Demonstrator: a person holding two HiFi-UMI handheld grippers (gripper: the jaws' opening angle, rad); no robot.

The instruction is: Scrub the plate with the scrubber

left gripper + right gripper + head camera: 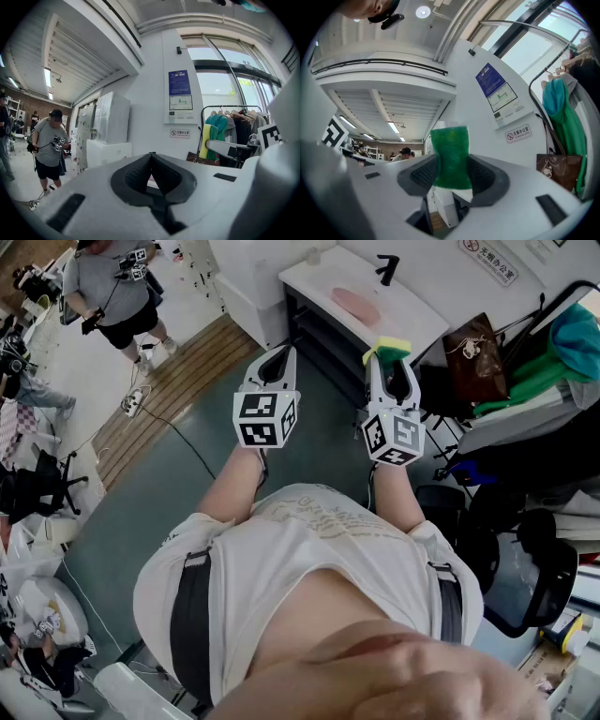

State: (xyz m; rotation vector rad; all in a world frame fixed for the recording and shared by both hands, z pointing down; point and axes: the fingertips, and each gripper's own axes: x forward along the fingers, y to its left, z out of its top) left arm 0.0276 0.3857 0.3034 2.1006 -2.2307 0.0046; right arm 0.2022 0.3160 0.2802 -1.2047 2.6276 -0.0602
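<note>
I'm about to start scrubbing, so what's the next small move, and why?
Probably carry both tongs forward to the counter: the right tongs already grip the scrubber, the left tongs are shut and empty, and the pink plate lies ahead, untouched.

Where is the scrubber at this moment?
In the head view, the scrubber is right of centre, clamped in the right tongs and held in the air in front of the white counter with the pink plate.
</note>
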